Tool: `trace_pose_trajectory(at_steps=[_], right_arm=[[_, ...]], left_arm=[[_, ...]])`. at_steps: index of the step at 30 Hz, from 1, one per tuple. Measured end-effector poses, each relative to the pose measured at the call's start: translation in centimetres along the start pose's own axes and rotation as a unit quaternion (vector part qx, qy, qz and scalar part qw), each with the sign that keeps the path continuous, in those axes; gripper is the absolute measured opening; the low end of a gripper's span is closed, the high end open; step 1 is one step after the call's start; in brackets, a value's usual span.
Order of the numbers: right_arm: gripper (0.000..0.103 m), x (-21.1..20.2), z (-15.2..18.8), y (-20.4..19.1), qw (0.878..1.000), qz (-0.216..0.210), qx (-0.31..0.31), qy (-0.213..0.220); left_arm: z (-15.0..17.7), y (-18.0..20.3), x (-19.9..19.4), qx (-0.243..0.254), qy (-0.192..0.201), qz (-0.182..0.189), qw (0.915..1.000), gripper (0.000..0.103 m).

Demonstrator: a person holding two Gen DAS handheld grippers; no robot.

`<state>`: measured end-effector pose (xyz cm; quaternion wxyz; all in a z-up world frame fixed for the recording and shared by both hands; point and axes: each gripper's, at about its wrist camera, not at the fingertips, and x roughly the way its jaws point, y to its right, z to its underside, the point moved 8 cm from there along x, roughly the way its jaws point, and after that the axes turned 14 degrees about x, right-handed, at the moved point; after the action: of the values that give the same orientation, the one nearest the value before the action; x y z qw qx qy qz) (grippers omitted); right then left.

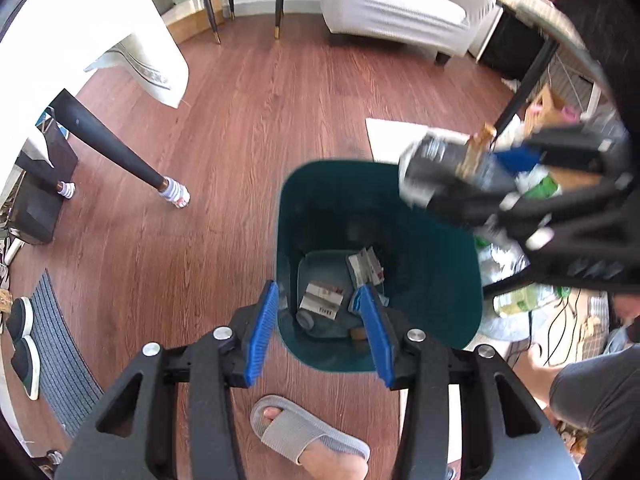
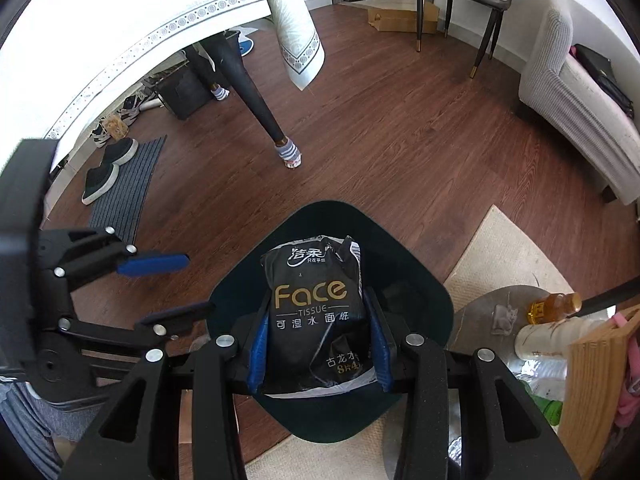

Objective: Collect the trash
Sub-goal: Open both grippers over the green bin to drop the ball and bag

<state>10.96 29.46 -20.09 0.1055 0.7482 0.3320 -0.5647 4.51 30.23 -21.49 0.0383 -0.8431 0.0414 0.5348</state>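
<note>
From the left wrist view, the left hand-held gripper [image 1: 318, 332] is seen partly open with nothing between its blue pads, pointed down over the near rim of a dark green trash bin [image 1: 440, 280] standing on the wooden floor [image 1: 248, 128]. Small cartons [image 1: 322, 300] and scraps of paper are seen at the bottom of the bin. At the upper right, blurred, the right hand-held gripper [image 1: 520, 168] is seen over the far side of the bin, closed on a black tissue pack [image 1: 440, 172]. A foot in a grey slipper [image 1: 308, 440] is placed just below the bin.

From the right wrist view, the tissue pack [image 2: 316, 312] is clamped upright between the blue pads of the right hand-held gripper [image 2: 318, 344], directly above the bin's [image 2: 420, 292] opening. The left hand-held gripper [image 2: 168, 284] is seen at the left, empty, its jaws apart.
</note>
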Motion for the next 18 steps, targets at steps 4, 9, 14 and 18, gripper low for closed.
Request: trace_pose_trajectory(at_steps=[4, 9, 14, 18], right_arm=[[0.042, 1.5, 0.7, 0.2, 1.0, 0.006, 0.007, -0.021], [0.043, 3.5, 2.0, 0.5, 0.999, 0.019, 0.011, -0.05], [0.046, 5.1, 3.3, 0.8, 0.997, 0.035, 0.01, -0.071], [0.052, 6.1, 4.1, 1.3, 0.995, 0.053, 0.016, -0.086]], left_arm=[[-1.5, -1.0, -2.4, -0.022, 0.037, -0.004, 0.9991, 0.037], [-3.4, -1.8, -5.4, -0.04, 0.082, -0.002, 0.9958, 0.025], [-5.1, -1.6, -7.7, -0.051, 0.111, 0.008, 0.9925, 0.023], [-6.6, -1.2, -9.8, -0.051, 0.137, 0.013, 0.9892, 0.023]])
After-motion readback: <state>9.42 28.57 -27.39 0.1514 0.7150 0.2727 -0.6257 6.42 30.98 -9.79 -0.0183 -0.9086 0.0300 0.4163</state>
